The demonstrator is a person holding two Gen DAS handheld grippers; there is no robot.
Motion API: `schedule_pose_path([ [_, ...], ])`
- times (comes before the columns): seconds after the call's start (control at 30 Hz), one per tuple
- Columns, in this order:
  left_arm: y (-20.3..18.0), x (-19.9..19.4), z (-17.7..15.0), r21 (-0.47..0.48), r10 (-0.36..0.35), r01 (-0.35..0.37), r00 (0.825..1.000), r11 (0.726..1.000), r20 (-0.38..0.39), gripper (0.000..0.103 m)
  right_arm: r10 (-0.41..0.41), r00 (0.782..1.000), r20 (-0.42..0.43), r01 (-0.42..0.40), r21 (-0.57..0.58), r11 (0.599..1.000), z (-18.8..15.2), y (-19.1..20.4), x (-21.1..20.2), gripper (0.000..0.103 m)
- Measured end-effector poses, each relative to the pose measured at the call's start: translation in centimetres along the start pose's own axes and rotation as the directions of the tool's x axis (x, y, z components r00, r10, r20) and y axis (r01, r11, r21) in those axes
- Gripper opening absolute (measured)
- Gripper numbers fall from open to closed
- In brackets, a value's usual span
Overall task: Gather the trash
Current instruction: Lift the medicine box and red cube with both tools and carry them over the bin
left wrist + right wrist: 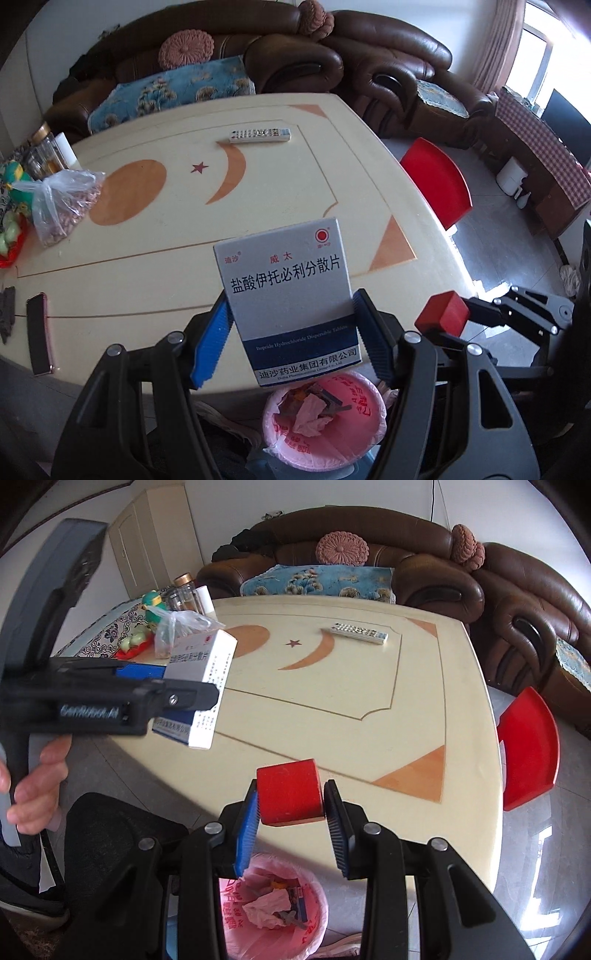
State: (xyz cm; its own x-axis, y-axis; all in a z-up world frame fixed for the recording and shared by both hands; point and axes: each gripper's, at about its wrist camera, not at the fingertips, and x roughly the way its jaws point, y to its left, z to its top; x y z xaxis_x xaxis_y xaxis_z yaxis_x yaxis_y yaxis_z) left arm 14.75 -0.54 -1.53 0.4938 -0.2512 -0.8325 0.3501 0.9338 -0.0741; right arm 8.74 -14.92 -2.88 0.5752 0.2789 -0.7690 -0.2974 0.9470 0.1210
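While clamped in the left gripper (290,325), medicine box (286,291) held above the pink-lined bin (325,424). From the right wrist view: right gripper (291,812) pinching a red block (290,792) just above the bin, at the table (369,720) edge.

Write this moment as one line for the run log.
left gripper: holds pill box | right gripper: holds red block | both above bin | not yet dropped
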Motion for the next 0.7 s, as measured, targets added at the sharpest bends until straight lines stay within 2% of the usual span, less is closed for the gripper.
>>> schedule_pose_path([
  [0.3,-1.5,-2.8,-5.9,0.052,0.002,-0.003,1.0,0.999,0.014,0.065,-0.019,1.0,0.009,0.019,-0.011,1.0,-3.0,2.6,-3.2,0.034],
  [0.7,-2.4,-1.1,-12.8,0.08,-0.011,0.016,0.998,0.997,-0.068,0.065,-0.016,0.999,-0.044,0.017,0.017,1.0,-8.3,4.9,-3.1,0.034],
])
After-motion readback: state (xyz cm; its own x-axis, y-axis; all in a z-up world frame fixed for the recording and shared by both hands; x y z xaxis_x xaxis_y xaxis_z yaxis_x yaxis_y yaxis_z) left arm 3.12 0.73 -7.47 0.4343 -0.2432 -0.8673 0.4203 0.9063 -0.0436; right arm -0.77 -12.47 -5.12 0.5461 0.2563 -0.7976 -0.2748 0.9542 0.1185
